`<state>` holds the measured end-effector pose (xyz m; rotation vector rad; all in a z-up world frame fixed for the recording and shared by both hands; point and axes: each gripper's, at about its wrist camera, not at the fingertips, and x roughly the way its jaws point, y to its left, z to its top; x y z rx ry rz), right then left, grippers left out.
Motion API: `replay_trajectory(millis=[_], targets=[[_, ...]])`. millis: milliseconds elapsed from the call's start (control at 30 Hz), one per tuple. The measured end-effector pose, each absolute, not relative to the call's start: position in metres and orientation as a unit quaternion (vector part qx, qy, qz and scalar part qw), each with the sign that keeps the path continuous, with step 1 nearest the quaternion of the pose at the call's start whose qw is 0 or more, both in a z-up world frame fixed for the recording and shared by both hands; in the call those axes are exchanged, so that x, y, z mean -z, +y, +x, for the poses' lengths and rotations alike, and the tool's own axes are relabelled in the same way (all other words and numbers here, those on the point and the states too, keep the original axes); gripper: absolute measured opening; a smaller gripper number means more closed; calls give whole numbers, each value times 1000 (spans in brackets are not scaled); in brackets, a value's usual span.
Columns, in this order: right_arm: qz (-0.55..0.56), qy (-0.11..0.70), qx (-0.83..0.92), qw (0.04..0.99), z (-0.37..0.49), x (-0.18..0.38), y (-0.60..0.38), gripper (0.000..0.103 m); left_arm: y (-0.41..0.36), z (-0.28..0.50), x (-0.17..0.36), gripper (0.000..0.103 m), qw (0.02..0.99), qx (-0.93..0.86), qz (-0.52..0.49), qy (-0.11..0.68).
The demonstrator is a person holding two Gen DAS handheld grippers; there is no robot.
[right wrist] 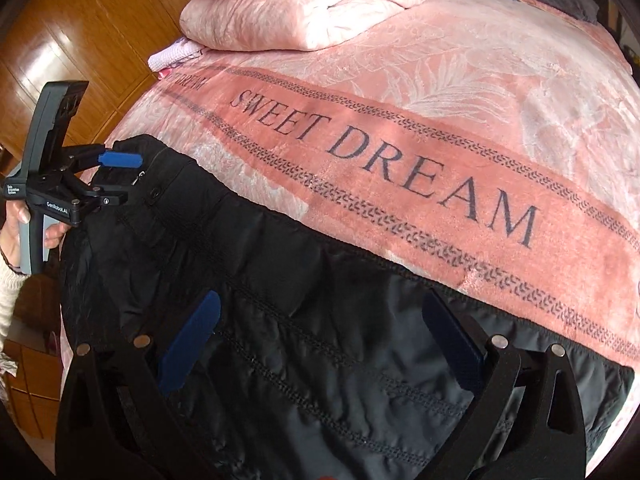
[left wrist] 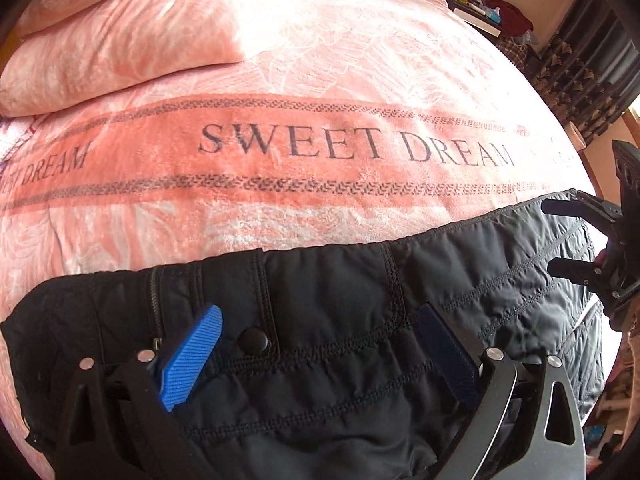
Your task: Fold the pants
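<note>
Black quilted pants (left wrist: 340, 320) lie flat across the near edge of the bed, waistband stretched left to right, zipper and snap at the left end. The left gripper (left wrist: 320, 344) hovers just above that end, blue pads wide apart; a hand (right wrist: 16, 228) holds it. The right gripper (right wrist: 320, 328) sits over the right end, also spread apart. Behind: pink "SWEET DREAM" blanket (left wrist: 320, 80), folded pink quilt (right wrist: 312, 4) far left.
</note>
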<state>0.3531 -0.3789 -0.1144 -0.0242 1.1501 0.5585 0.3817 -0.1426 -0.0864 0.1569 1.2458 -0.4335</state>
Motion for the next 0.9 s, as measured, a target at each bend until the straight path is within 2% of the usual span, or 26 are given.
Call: replay_trajectory(millis=[367, 567, 800, 900], targets=[[-80, 570, -311, 756, 386, 148, -368, 101, -180, 407, 116, 99, 757, 281, 160, 567], [-77, 573, -306, 757, 394, 163, -369, 101, -192, 415, 133, 99, 748, 277, 174, 578], [-146, 554, -291, 767, 382, 171, -356, 101, -201, 417, 148, 99, 746, 277, 169, 582], [-152, 548, -285, 771, 381, 171, -355, 96, -204, 414, 147, 94, 748, 283, 176, 574]])
